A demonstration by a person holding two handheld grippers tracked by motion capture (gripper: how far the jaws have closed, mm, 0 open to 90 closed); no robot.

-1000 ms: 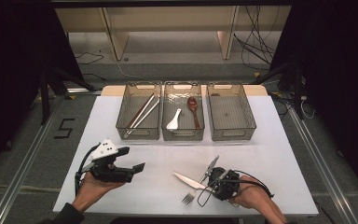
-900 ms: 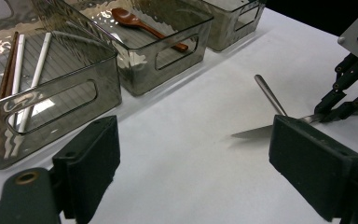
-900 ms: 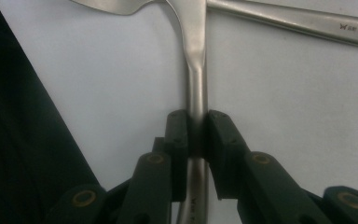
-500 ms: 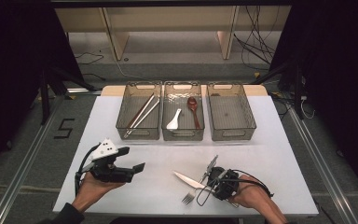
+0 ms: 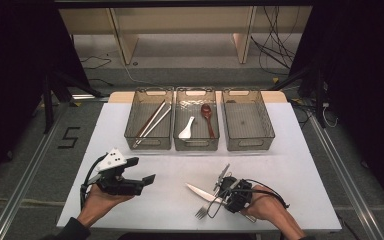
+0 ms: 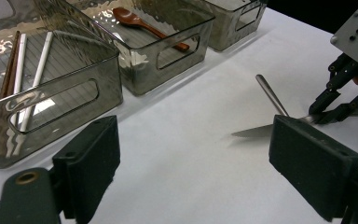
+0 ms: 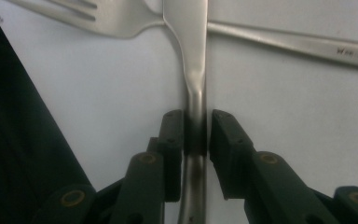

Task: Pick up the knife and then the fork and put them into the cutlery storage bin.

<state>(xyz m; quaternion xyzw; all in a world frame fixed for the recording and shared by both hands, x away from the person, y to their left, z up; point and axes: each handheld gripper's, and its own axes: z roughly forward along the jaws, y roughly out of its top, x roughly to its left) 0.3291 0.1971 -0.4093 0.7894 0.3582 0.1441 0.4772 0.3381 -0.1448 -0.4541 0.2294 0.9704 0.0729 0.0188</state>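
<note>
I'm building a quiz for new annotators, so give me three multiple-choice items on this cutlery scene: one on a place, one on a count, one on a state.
1. Where does the brown spoon lie?
A. left bin
B. middle bin
C. right bin

2. How many clear bins stand on the table?
A. two
B. three
C. four

3. How is the left claw?
A. open, empty
B. shut on a fork
C. shut on a chopstick

Answers:
1 B, it lies beside the white spoon.
2 B, three stand in a row.
3 A, its jaws stand wide apart with nothing between them.
</note>
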